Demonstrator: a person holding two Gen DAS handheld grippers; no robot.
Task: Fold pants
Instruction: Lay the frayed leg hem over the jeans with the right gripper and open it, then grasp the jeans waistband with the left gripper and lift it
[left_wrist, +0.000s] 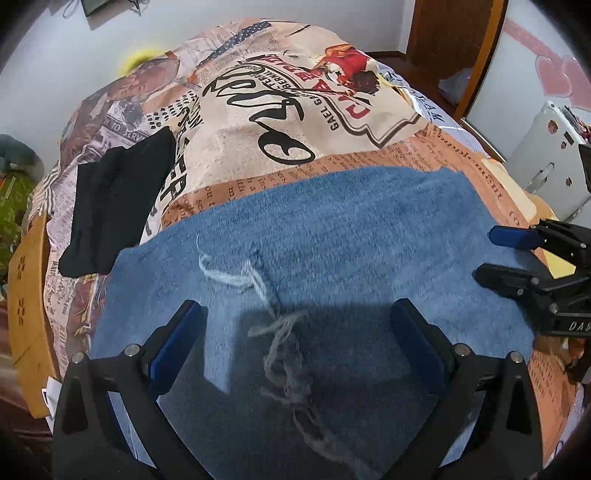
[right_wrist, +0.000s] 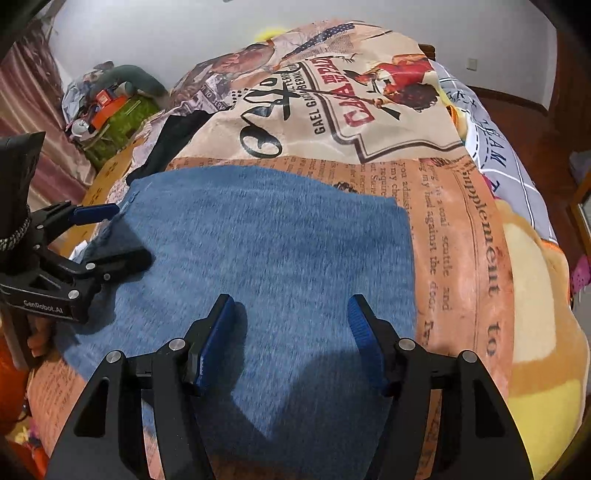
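Observation:
Blue denim pants lie folded flat on the bed, with frayed threads across the near part; they also show in the right wrist view. My left gripper is open and empty just above the near part of the pants; it also shows at the left of the right wrist view. My right gripper is open and empty above the pants' near right part; it shows at the right edge of the left wrist view.
The bed carries a newspaper-print cover. A black garment lies to the left of the pants. A wooden board edges the bed's left side. A white appliance stands at the right. Clutter sits by the far left wall.

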